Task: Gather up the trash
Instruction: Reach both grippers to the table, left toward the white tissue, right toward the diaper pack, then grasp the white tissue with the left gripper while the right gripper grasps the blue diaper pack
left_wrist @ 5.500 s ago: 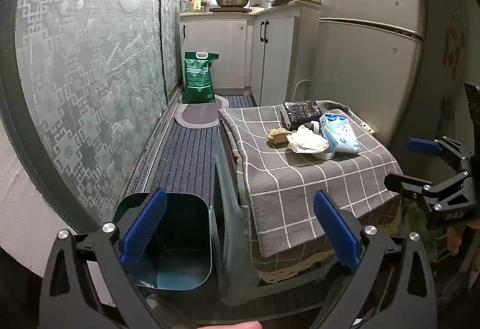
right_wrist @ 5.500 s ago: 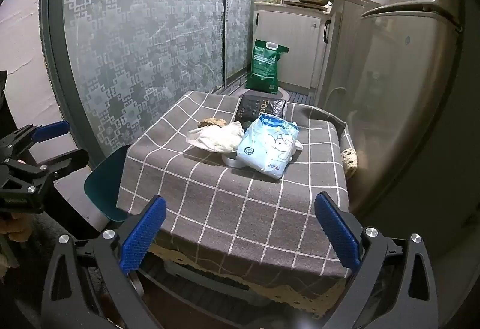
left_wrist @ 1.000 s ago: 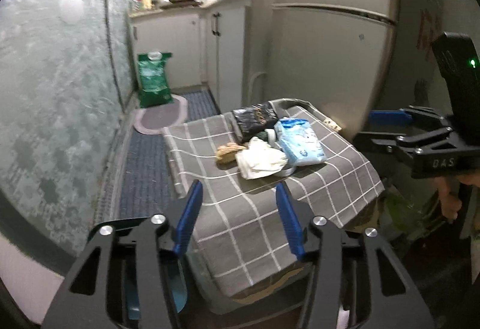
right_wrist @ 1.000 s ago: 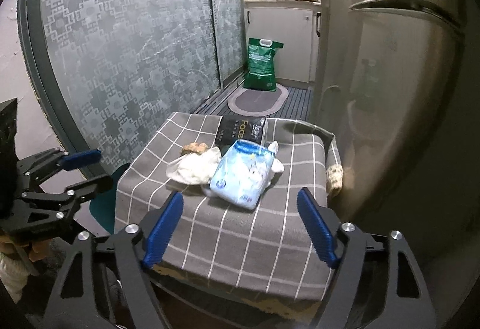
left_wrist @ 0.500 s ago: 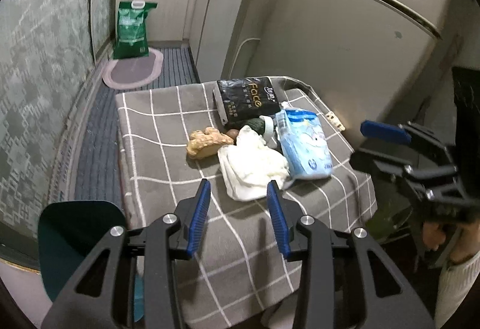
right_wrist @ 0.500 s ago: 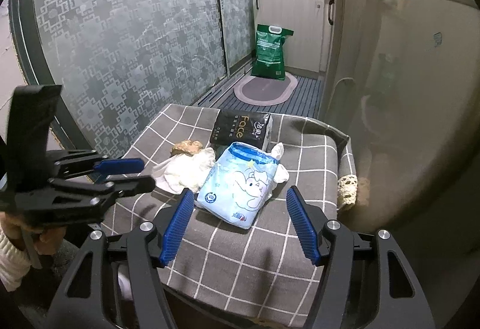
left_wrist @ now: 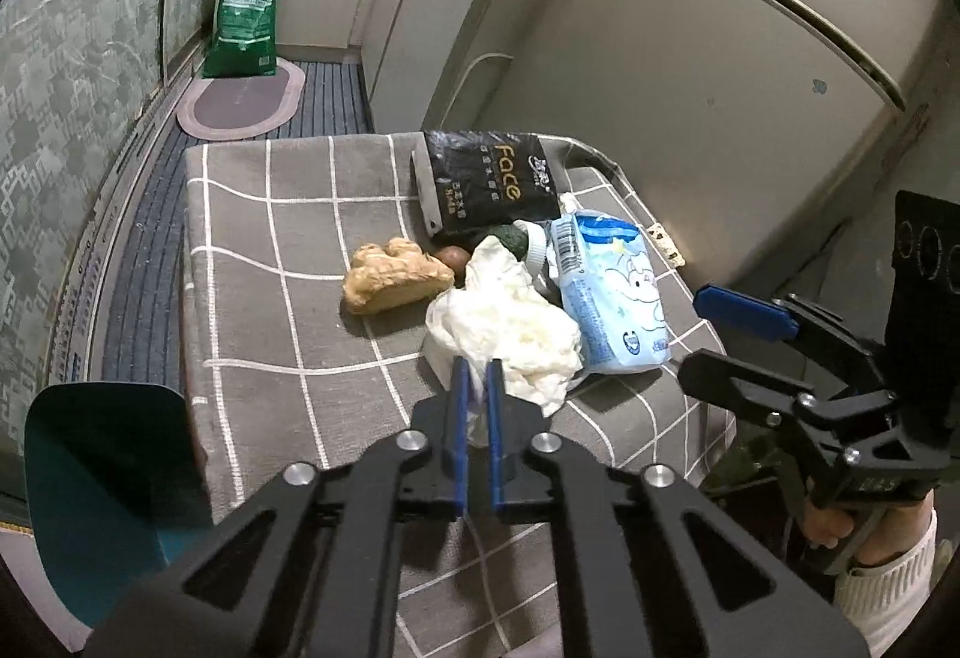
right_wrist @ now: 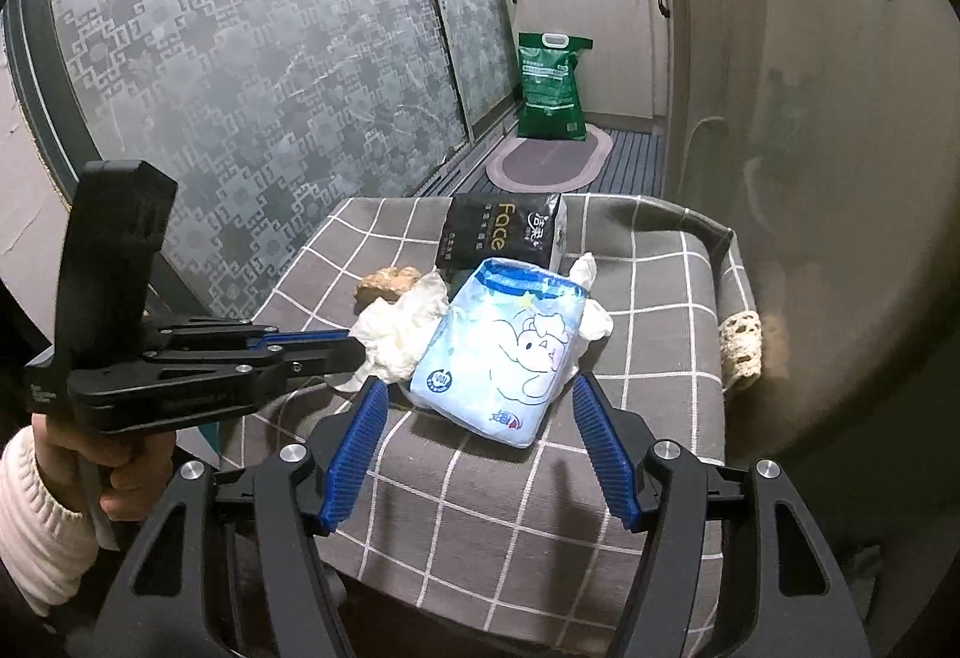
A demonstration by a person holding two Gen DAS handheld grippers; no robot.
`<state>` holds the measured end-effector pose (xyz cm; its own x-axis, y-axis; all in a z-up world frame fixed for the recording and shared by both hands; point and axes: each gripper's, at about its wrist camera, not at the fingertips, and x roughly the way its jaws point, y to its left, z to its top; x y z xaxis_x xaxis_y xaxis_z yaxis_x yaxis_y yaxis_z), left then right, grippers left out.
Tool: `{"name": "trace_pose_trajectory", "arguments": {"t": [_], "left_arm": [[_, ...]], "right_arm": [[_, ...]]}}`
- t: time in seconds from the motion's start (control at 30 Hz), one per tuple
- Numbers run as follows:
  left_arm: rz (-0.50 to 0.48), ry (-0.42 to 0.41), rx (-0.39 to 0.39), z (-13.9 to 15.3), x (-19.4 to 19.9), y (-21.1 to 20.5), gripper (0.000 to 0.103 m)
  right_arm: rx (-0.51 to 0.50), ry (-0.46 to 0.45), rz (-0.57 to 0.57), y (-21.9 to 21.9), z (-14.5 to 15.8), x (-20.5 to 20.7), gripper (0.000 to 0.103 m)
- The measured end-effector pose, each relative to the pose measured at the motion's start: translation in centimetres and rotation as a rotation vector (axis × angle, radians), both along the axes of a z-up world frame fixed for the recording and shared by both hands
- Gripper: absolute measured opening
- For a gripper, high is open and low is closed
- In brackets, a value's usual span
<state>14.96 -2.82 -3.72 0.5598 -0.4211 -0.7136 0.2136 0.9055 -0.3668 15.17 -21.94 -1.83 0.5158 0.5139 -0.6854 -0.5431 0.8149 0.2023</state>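
A crumpled white tissue wad lies mid-table on the grey checked cloth; it also shows in the right wrist view. My left gripper is shut on the wad's near edge. A brown lump of ginger lies left of it, a light blue wipes pack right of it, a black "Face" pack behind. My right gripper is open, its jaws just short of the blue pack, holding nothing.
A teal bin stands on the floor at the table's left. A fridge is close on the right. A green sack and an oval mat lie beyond, by the frosted glass door.
My left gripper has moved forward to the tissue wad and closed on it. My right gripper has come closer to the blue pack, still open.
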Motion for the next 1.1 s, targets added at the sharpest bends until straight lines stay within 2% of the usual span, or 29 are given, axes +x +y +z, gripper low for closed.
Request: {"name": "trace_pose_trajectory", "arguments": {"t": [0.1, 0.2, 0.33, 0.47, 0.67, 0.7, 0.8, 0.83, 0.97, 1.1], "left_arm": [[0.004, -0.045, 0.018, 1.0, -0.8, 0.1, 0.003], [0.009, -0.106, 0.039, 2.5, -2.0, 0.3, 0.003], [0.031, -0.155, 0.058, 3.9, -3.2, 1.1, 0.003], [0.053, -0.183, 0.048, 4.6, -4.0, 2.3, 0.003], [0.070, -0.179, 0.028, 4.9, -4.9, 3.9, 0.003], [0.072, -0.183, 0.032, 5.0, -5.1, 4.1, 0.003], [0.072, -0.199, 0.037, 5.4, -5.8, 4.3, 0.003], [0.071, -0.205, 0.040, 5.5, -6.0, 4.5, 0.003], [0.068, -0.223, 0.042, 5.8, -7.0, 5.3, 0.003], [0.094, -0.229, 0.048, 5.9, -7.7, 6.7, 0.003]], "right_arm": [[-0.019, -0.008, -0.011, 0.8, -0.2, 0.0, 0.067], [-0.031, -0.028, -0.036, 1.3, -0.2, 0.1, 0.076], [-0.067, -0.055, -0.092, 1.8, -0.3, 0.5, 0.077], [-0.096, -0.040, -0.146, 2.3, -1.1, 1.2, 0.077], [-0.051, 0.004, -0.186, 3.3, -2.1, 2.3, 0.077], [-0.055, 0.005, -0.191, 3.6, -2.2, 2.4, 0.077], [-0.108, -0.004, -0.194, 4.7, -2.5, 2.5, 0.058], [-0.122, -0.010, -0.198, 4.9, -2.5, 2.5, 0.055], [-0.180, -0.059, -0.217, 5.2, -1.9, 2.1, 0.053], [-0.165, -0.109, -0.222, 5.0, 0.1, 1.1, 0.053]]}}
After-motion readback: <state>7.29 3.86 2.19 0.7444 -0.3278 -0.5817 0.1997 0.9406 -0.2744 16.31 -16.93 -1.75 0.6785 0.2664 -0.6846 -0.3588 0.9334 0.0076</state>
